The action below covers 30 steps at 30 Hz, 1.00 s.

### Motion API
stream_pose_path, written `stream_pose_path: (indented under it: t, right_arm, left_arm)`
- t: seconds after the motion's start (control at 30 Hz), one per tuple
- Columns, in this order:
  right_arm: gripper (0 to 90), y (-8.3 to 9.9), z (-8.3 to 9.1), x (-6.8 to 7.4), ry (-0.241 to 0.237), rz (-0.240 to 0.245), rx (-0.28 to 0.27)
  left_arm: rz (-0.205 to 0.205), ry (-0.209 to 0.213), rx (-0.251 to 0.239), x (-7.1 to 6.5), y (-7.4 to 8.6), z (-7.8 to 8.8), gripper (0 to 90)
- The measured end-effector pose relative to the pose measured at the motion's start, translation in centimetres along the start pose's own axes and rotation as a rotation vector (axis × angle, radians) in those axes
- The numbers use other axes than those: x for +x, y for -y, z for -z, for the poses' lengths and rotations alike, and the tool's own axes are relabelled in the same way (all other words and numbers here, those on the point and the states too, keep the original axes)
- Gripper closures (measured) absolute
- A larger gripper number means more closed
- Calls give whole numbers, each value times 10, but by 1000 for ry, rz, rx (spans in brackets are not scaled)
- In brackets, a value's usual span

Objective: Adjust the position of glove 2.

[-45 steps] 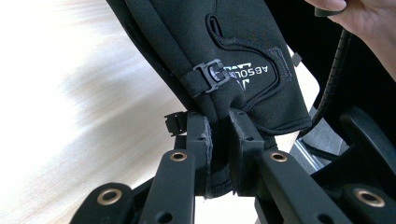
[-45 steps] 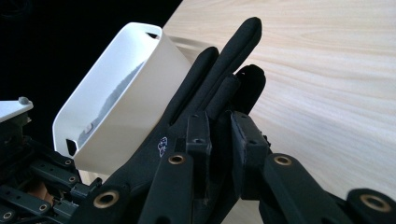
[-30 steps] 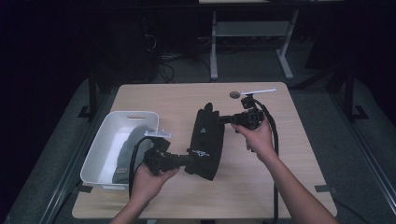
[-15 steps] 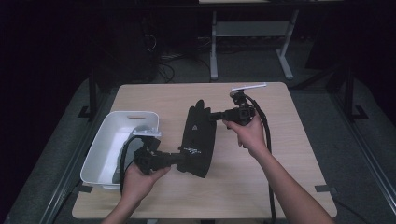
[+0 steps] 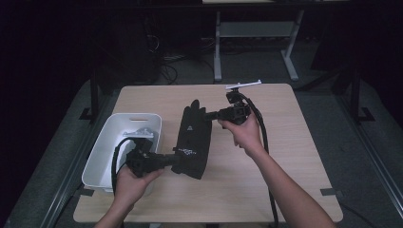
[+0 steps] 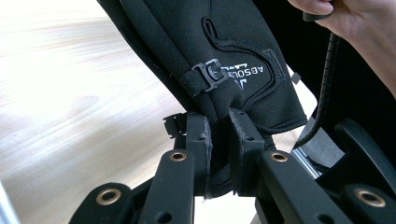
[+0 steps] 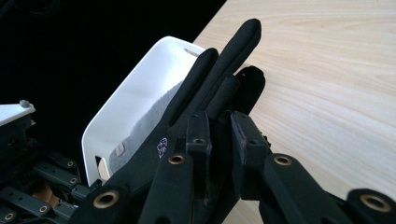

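Gripping a black glove [image 5: 192, 137] at both ends, the left hand-held gripper [image 5: 172, 160] pinches its cuff and the right hand-held gripper [image 5: 211, 115] clamps the fingers. The glove hangs stretched above the counter [image 5: 294, 156], just beside the white bin's [image 5: 102, 147] rim, with bare wood to its right.

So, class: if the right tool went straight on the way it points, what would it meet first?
Beyond the black glove that the right tool grips, probably the white bin; depth is uncertain.
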State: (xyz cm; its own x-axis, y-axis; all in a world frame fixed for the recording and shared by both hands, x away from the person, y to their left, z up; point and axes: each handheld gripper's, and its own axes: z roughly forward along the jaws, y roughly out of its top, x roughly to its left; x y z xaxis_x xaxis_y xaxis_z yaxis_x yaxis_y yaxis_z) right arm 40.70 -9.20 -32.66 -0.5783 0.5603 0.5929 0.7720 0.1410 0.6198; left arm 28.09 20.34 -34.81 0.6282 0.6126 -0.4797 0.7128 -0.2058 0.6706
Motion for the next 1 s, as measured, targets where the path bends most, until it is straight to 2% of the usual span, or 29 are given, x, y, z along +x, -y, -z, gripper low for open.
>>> stream_pose_path:
  t: [0.47, 0.57, 1.0]
  right_arm:
    - [788, -11, -11, 8, -26, 8, -7]
    - [789, -12, -13, 9, -43, -7, -14]
    - [788, -17, -28, 18, -79, -19, -18]
  left_arm:
    - [0, -20, -18, 4, -3, 17, 806]
    - [3, -26, -20, 5, -3, 20, 806]
    - [19, -45, -30, 14, 2, 35, 808]
